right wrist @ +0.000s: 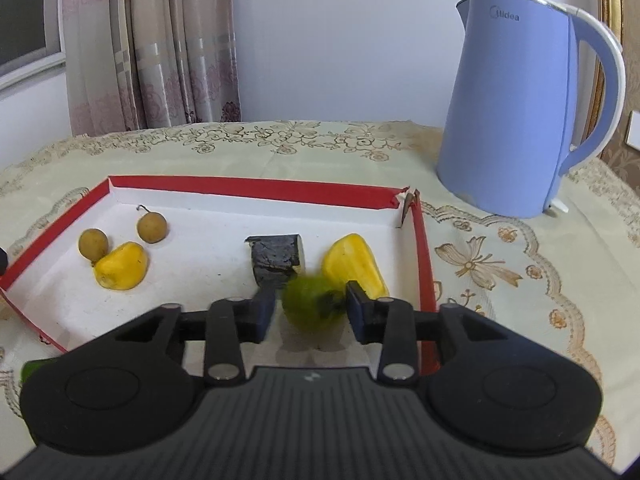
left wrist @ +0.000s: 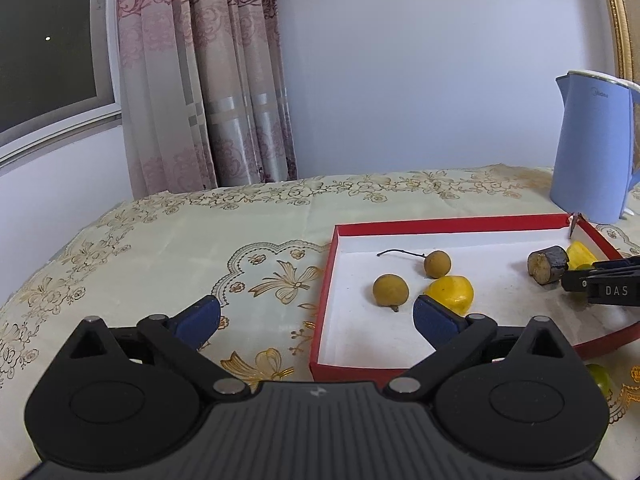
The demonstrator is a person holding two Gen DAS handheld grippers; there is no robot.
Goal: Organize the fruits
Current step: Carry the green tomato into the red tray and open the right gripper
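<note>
A red tray (right wrist: pixel 240 188) with a white floor holds two round brown fruits (right wrist: pixel 93 244) (right wrist: pixel 152 227), a yellow piece (right wrist: pixel 122 266), a dark-skinned cut chunk (right wrist: pixel 276 258) and a second yellow piece (right wrist: pixel 354 266). My right gripper (right wrist: pixel 310 310) is over the tray's near right part. A blurred green fruit (right wrist: pixel 314 300) lies between its blue pads, with a slim gap on the left side. My left gripper (left wrist: pixel 318 320) stands wide open across the tray's left wall (left wrist: pixel 326 280), holding nothing; its right pad is just in front of the yellow piece (left wrist: pixel 452 294).
A light blue electric kettle (right wrist: pixel 516 112) stands behind the tray's far right corner. Another green fruit (left wrist: pixel 600 378) lies on the embroidered tablecloth (left wrist: pixel 180 248) outside the tray's near edge. Curtains and a wall stand behind the table.
</note>
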